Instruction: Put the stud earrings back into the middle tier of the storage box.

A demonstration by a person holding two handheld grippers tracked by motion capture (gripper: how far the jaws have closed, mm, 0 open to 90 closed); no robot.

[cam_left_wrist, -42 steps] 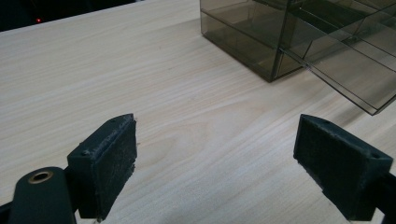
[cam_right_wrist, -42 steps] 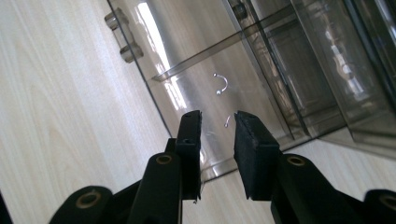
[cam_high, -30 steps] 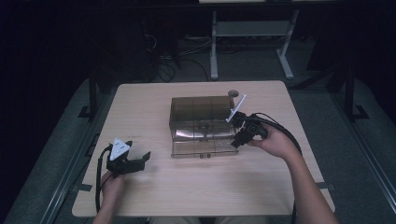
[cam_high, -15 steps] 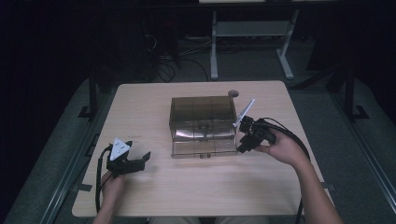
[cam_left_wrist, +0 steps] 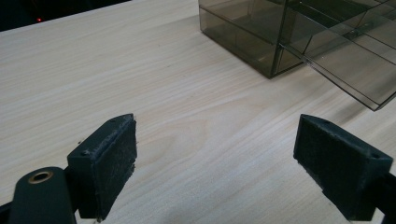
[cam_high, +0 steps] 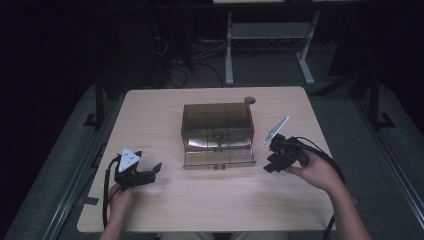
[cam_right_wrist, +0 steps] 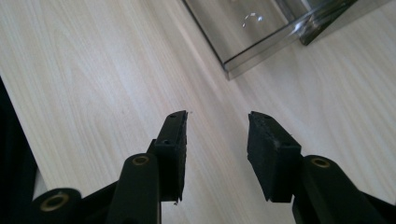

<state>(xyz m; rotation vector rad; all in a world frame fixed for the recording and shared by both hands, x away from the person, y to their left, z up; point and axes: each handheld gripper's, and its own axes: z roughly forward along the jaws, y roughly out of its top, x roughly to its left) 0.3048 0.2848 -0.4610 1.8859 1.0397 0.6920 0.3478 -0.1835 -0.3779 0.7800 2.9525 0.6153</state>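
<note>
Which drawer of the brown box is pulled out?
The bottom drawer of the brown box: it juts forward toward the person, while the drawers above sit flush.

One smoky drawer box [cam_high: 217, 131] (drawer [cam_high: 218, 159] out), two hand-held grippers, one table [cam_high: 150, 115]

A pale wooden table [cam_high: 165, 115] fills the middle of the frame, with dark floor around it. At its centre sits a smoky translucent box [cam_high: 217, 126] with inner dividers; a drawer [cam_high: 218, 159] juts from its lower front edge. A small round disc [cam_high: 249, 100] lies just above the box's upper right corner. In the lower left, the left gripper [cam_high: 149, 173] rests on the table, jaws apart, pointing right, well apart from the box. At right of centre, the right gripper [cam_high: 269, 163] sits near the drawer's right end, held in a hand [cam_high: 316, 172]. A grey metal frame [cam_high: 270, 32] stands at the top.
</note>
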